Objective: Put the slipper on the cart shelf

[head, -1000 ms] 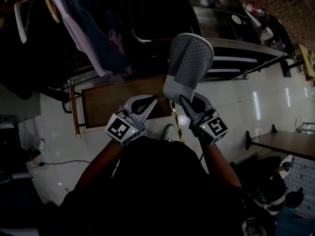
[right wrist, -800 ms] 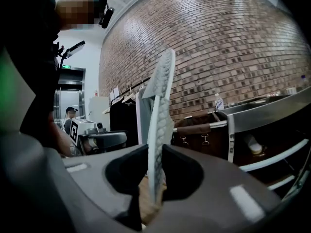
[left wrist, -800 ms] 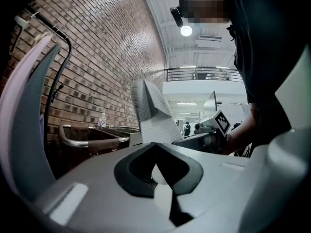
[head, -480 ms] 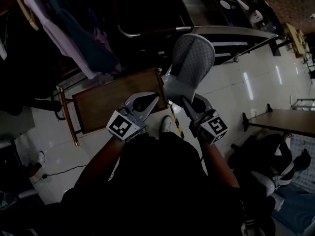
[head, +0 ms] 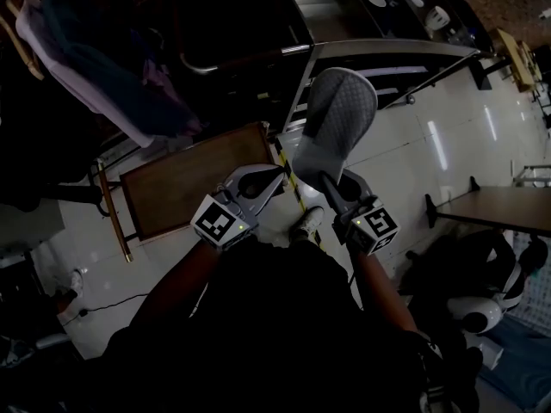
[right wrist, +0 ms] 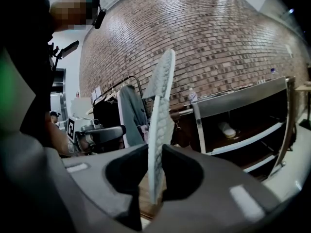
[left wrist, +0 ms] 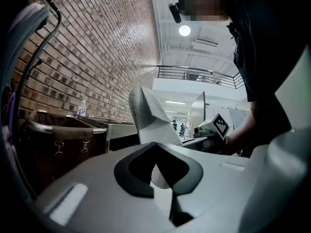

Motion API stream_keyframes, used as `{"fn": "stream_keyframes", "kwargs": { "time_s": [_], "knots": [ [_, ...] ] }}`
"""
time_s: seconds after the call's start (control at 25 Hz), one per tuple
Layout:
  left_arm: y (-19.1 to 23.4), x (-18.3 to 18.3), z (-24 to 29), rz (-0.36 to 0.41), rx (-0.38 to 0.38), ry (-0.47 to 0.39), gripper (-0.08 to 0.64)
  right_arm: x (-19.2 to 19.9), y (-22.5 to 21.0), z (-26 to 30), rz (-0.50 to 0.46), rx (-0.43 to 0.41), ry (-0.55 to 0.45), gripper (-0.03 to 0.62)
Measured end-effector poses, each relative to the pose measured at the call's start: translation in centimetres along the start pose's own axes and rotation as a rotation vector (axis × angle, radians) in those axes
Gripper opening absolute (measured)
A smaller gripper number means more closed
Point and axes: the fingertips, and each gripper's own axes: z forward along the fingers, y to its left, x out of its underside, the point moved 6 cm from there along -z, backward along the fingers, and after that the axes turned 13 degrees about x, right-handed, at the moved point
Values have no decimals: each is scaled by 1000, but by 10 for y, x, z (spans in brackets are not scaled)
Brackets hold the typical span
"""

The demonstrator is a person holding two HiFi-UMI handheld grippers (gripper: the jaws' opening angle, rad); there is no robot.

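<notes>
Slipper [head: 334, 119]: we hold it upright in the air by its lower end, patterned sole toward us in the head view. It is in front of the cart [head: 387, 50] and on no shelf.
Right gripper [head: 330, 181]: its jaws pinch the slipper's lower edge.
Left gripper [head: 274, 175]: its jaws are pressed together with nothing in them. It is just beside the right one and apart from the slipper.
Floor [head: 413, 170]: pale glossy tiles, with a yellow-black stripe [head: 287, 163] below the slipper.
Room: we see a brick wall [right wrist: 218, 42] behind the cart and clothes [head: 86, 67] hanging at the left.
Cart: metal with open shelves. One shelf [right wrist: 243, 142] holds a small white thing [right wrist: 226, 129], too small to name.
Bin [left wrist: 58, 144]: brown, hung under a metal rail. We cannot see its inside.
</notes>
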Motion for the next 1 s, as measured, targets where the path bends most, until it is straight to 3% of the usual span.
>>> {"fn": "stream_keyframes", "kwargs": {
  "time_s": [0.56,0.76,1.0],
  "knots": [
    [-43,2,177,30,-33,69,2,10,-173,-48,58,-75,22,66],
    [-54,1,210,46,-53,101,2,31,-203,-50,67,-163,152,66],
    [-50,6,214,41,-73,118,2,64,-203,-31,122,-284,330,66]
  ]
}}
